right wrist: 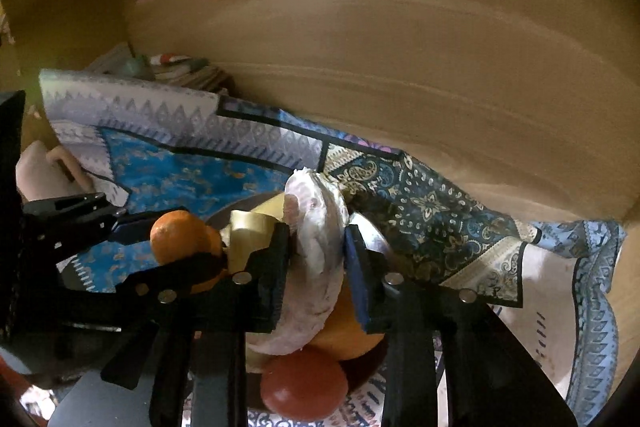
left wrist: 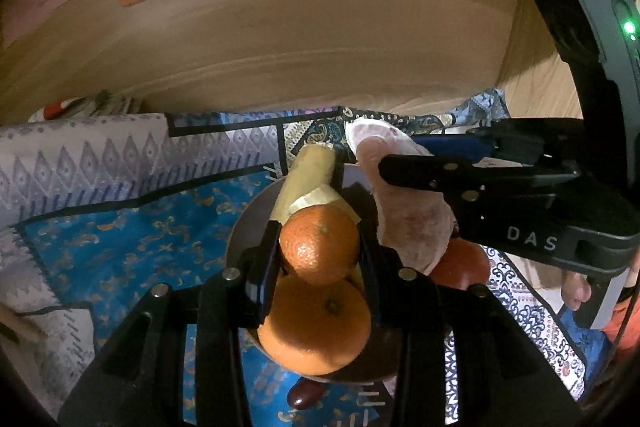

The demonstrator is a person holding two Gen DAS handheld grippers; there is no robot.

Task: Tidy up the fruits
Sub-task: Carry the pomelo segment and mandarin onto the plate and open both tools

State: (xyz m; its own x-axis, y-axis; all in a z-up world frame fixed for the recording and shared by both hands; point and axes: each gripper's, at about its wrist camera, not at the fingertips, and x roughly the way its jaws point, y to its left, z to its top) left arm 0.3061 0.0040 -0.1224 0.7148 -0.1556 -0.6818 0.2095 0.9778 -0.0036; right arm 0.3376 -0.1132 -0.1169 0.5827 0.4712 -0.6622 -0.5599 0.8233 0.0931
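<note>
We've got the small orange (left wrist: 320, 245) clamped in our left gripper (left wrist: 320, 247) over the crowded bowl (left wrist: 240, 239). Our right gripper (right wrist: 316, 267) stands slightly apart around the pale sweet potato (right wrist: 316, 247), pads not clearly pressing. Set each down gently; little free room, with the tomato (right wrist: 304, 383) at the bowl's near rim.

A bowl (left wrist: 240, 227) on the patterned cloth (left wrist: 120, 247) holds two oranges (left wrist: 316, 323), a banana (left wrist: 308, 171) behind them, and a tomato (right wrist: 304, 383).
</note>
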